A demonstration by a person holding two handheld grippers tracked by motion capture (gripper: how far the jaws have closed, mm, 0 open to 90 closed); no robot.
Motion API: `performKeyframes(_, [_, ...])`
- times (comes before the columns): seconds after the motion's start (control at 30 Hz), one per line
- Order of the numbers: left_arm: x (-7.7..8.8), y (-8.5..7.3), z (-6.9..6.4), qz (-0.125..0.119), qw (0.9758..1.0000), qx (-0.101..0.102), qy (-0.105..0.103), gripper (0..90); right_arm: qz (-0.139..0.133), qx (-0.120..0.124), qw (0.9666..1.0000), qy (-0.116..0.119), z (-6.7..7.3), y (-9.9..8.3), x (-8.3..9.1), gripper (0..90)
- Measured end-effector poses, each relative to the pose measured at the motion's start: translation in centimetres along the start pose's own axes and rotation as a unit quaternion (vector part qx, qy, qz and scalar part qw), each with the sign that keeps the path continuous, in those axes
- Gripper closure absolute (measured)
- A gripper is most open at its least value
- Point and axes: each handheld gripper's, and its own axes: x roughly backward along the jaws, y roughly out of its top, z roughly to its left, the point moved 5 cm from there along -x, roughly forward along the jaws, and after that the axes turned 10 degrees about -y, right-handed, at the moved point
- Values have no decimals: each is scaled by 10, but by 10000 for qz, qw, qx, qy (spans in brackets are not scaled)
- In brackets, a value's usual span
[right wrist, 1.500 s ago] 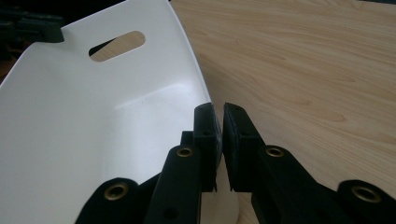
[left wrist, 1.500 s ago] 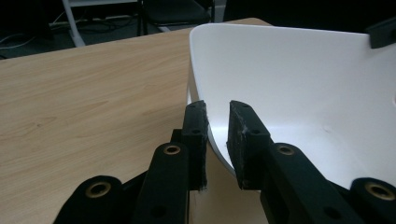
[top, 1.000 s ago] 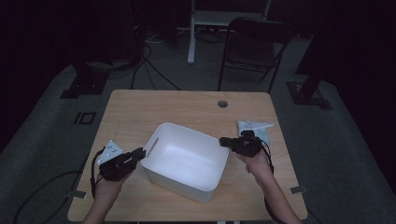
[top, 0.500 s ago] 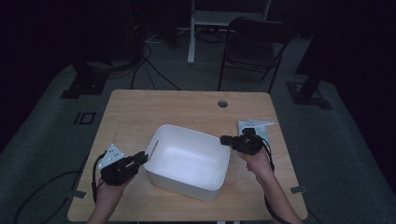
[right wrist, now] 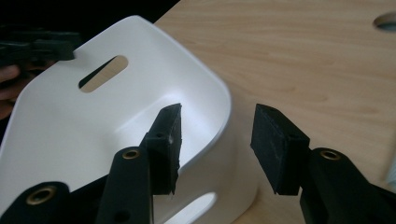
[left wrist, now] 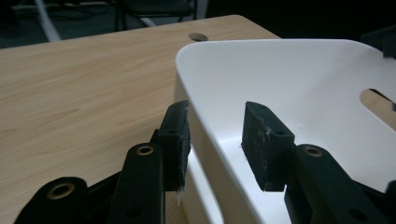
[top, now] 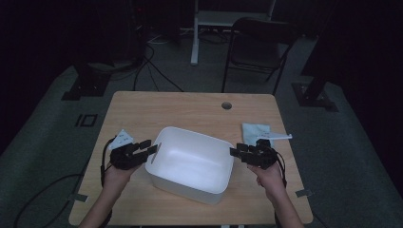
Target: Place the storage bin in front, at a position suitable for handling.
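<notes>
The white tub sits on the near middle of the wooden tabletop, turned a little askew, with a gripper at each short end. From the high view the left gripper meets the tub's left wall and the right gripper its right wall, but how the jaws stand cannot be told from there. The left gripper view settles it: the jaws straddle the tub's rim, one outside just at the wall, the other inside and clear of it, so the grasp is released; these jaws have just been opening. The right gripper view shows likewise an inner jaw beside the wall and an outer jaw apart, rim between them, released and just opened. It also shows the handle slot in the far wall.

A pale folded cloth lies behind the right gripper. A cable hole marks the tabletop's far side. A dark folding chair stands beyond. No writing can be read.
</notes>
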Motion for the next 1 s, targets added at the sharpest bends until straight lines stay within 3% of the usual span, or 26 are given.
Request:
performKeyframes(0.17, [-12, 3, 3, 60, 10000, 47, 21, 644, 108, -127, 9998, 69, 3, -9, -2, 538])
performKeyframes(0.23, [-13, 3, 6, 64, 9999, 94, 65, 699, 104, -96, 9999, 63, 5, -9, -2, 575])
performKeyframes(0.37, [-16, -1, 5, 210, 9997, 25, 153, 719, 74, -48, 10000, -32, 6, -8, -4, 608])
performKeyframes(0.53, [-13, -4, 1, 89, 9995, 93, 278, 742, 17, -67, 9999, -97, 4, -4, -6, 667])
performKeyframes(0.67, [-9, -6, -1, 99, 9993, 78, 344, 741, 69, 64, 9998, -149, 2, 2, -10, 714])
performKeyframes(1.0, [1, -16, -14, -32, 9987, 157, 482, 738, 138, 172, 9997, -43, -1, 12, -27, 785])
